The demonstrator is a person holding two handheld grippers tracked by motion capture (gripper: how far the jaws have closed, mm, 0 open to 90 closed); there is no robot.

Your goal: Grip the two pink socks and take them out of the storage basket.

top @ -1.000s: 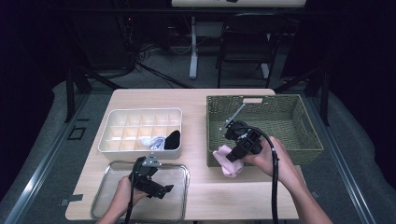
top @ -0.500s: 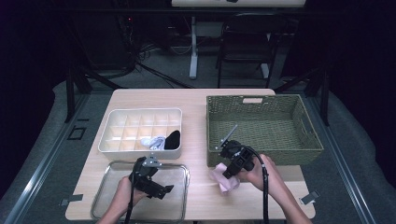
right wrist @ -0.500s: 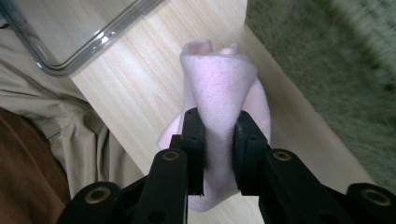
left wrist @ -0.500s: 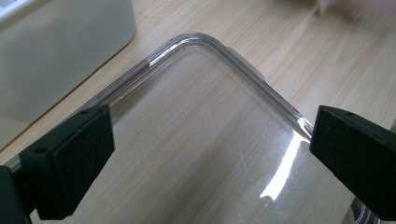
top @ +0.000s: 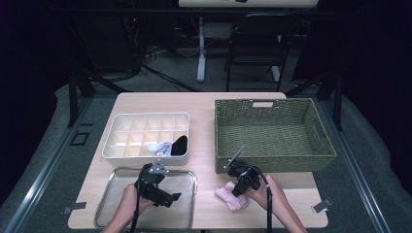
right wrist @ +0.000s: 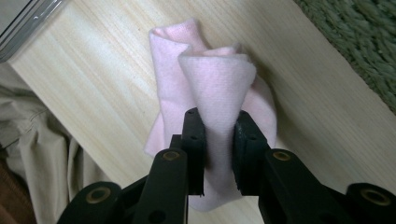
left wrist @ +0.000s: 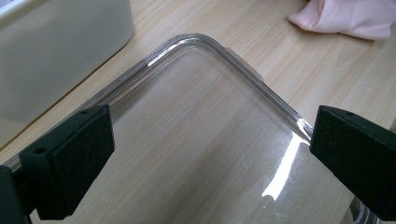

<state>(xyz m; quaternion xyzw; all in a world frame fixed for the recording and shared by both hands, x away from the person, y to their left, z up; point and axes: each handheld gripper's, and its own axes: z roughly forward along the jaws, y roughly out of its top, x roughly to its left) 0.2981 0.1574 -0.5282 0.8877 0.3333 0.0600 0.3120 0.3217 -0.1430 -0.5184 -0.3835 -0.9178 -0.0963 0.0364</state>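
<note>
Right tongs [right wrist: 219, 135] are clamped on a fold of the pink cloth [right wrist: 212, 93], which sits on the desk [top: 204, 104] just in front of the wicker basket [top: 272, 128], near the desk's front edge. Left tongs [top: 170, 198] hover over the clear tray [left wrist: 205, 44], jaws wide with nothing between them. White divided box [top: 145, 133] is behind the tray.

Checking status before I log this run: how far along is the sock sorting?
Done: a white and a black sock sit in the divider box. In hand: the right gripper is shut on a fold of the pink sock, which lies on the table in front of the woven basket. Left: probably placing it. The left gripper hangs open over the clear tray.
</note>
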